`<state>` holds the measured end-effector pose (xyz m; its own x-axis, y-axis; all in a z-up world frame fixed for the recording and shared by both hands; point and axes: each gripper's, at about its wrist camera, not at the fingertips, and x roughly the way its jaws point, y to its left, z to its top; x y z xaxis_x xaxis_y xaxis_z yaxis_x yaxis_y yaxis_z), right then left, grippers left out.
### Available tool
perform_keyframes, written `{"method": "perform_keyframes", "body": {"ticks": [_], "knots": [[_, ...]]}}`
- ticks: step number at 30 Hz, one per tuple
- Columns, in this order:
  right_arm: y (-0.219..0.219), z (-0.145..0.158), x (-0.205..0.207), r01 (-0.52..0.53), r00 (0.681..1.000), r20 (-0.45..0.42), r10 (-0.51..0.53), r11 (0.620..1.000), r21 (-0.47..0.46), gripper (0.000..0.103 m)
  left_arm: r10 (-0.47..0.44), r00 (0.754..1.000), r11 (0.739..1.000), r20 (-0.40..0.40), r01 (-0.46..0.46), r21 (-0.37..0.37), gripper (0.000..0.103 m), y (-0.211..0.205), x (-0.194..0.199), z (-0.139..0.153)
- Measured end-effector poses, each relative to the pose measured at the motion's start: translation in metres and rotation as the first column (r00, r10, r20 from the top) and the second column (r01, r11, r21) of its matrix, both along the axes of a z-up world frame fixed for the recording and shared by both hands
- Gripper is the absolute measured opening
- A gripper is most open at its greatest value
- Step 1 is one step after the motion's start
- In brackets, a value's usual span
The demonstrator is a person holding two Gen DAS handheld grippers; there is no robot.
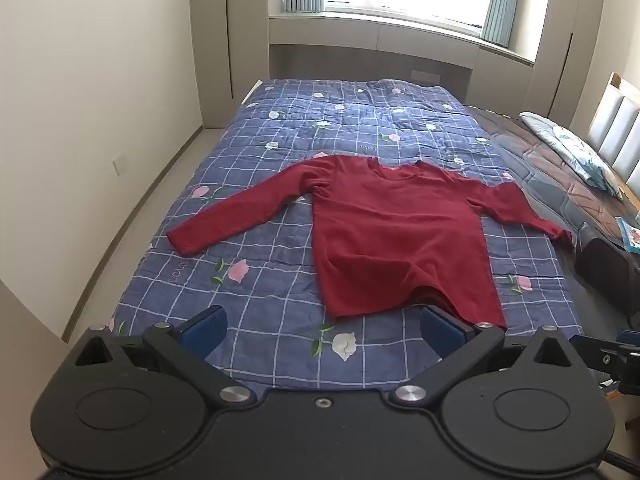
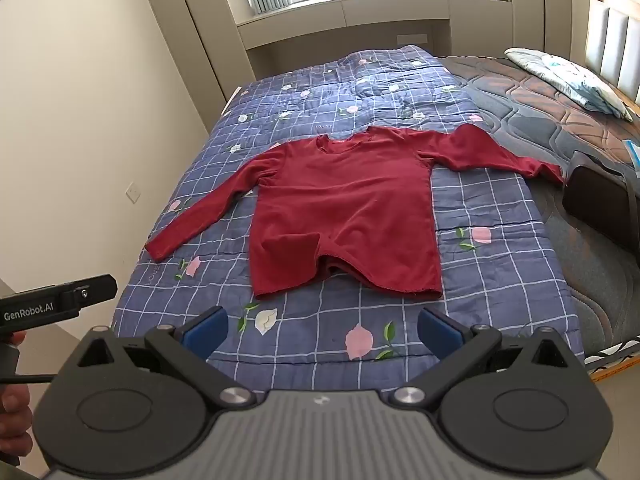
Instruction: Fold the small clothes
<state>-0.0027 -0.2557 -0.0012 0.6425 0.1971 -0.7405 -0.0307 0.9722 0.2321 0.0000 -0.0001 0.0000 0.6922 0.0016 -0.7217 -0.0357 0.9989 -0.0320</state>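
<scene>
Dead centre in both views lies the dark red long-sleeved knit shirt (image 1: 400, 236) (image 2: 344, 208), spread flat on the blue checked quilt with pink and white flowers (image 1: 280, 320) (image 2: 480, 280) that covers most of the bed, neckline toward the window at the top of the frame, both sleeves flung out to the sides. Its hem is rumpled, a fold puffing up near the bottom edge. The left tongs (image 1: 324, 330) stand wide open and hold nothing; the blue pad (image 1: 444, 326) at lower right sits right at the shirt's hem (touching or just over it, I cannot tell). The right tongs (image 2: 323, 330) are spread open too, empty, their pads over bare quilt with the hem a little farther up the frame.

No boxes or baskets to report here.

At upper right of both views, a pale blue printed pillow (image 1: 572, 148) (image 2: 568, 80) rests on the brown quilted mattress (image 1: 560, 184) (image 2: 540, 96), and a dark bag (image 1: 608, 268) (image 2: 600, 204) sits at the right edge beside the sleeve's cuff. Only the right wrist view catches the other black handheld gripper body lettered GenRobot.AI (image 2: 56, 304) at the left edge, with a bare hand (image 2: 14, 412) below it.
</scene>
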Motion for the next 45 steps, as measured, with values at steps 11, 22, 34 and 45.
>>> {"method": "perform_keyframes", "body": {"ticks": [11,22,34,45], "knots": [[-0.003,0.0,-0.002,0.001,1.0,0.0,-0.001,1.0,-0.001,0.103,0.001,1.0,1.0,-0.002,-0.001,0.0,0.102,0.0,0.0,0.0],[-0.008,-0.001,-0.004,0.001,1.0,-0.001,-0.001,1.0,0.002,0.103,0.0,1.0,1.0,-0.004,0.0,-0.001,0.102,0.0,0.0,0.0],[-0.008,0.0,0.0,0.002,1.0,-0.002,-0.002,1.0,0.004,0.103,-0.001,1.0,1.0,-0.005,0.001,-0.002,0.102,0.0,0.0,0.0],[-0.013,-0.002,0.0,0.004,1.0,-0.01,-0.004,1.0,0.003,0.103,0.001,1.0,1.0,-0.009,-0.001,-0.001,0.102,-0.003,-0.001,-0.001]]}}
